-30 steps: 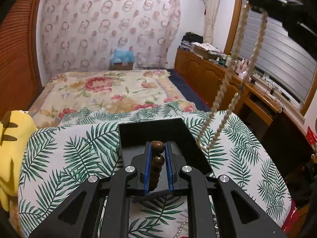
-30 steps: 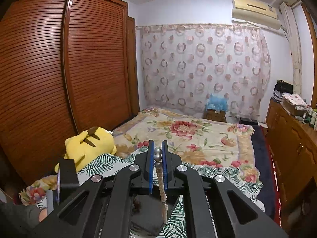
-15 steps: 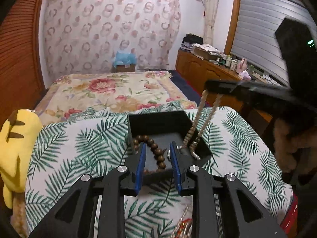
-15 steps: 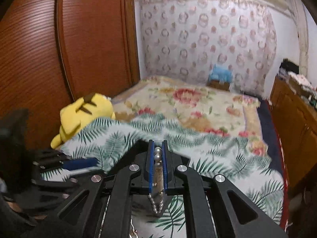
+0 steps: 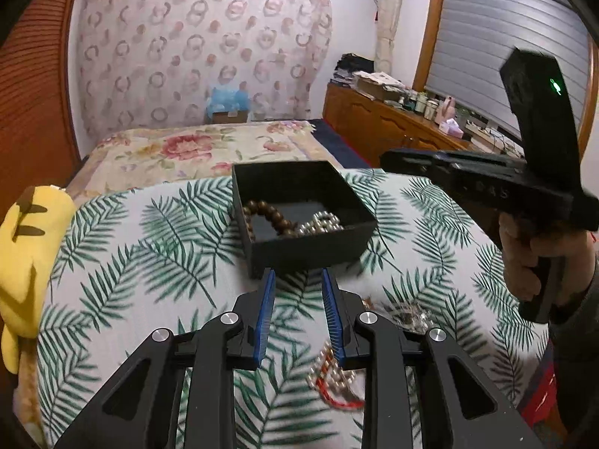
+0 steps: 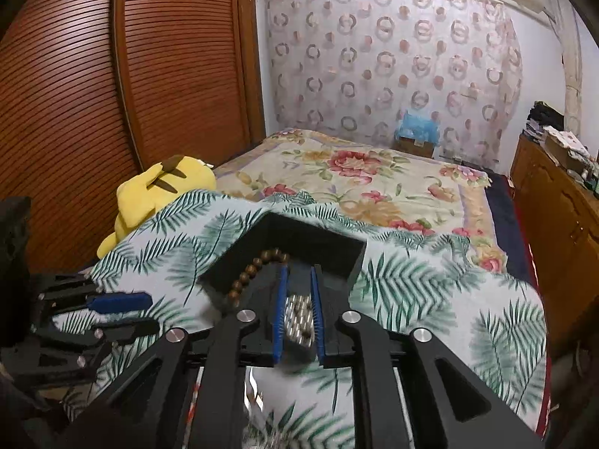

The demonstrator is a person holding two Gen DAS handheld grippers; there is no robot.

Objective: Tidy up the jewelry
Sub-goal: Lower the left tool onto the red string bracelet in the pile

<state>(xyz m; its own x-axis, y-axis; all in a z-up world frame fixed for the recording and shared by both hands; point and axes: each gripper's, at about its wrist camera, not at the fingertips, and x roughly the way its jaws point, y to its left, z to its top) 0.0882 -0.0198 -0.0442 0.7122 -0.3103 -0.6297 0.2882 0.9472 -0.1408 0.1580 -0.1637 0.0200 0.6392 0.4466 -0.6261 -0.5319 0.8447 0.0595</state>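
A black box sits on the palm-leaf cloth. Inside it lie a brown bead bracelet and a heap of pearly necklace. My left gripper is open just short of the box's near wall, with nothing between its fingers. My right gripper hovers over the box with its jaws opening. The necklace shows through the gap, lying loose below, and the bracelet curves to its left. From the left wrist view the right gripper hangs above the box's right side, and no strand hangs from it.
Loose jewelry lies on the cloth by the left gripper: a red and silver bead string and a small shiny pile. A yellow plush toy lies at the left edge. A floral bed, a wooden wardrobe and a dresser surround the spot.
The left gripper let go of the brown bracelet into the box and drew back. The right gripper came down with the pearl necklace, which now lies in the box, and its jaws have parted.
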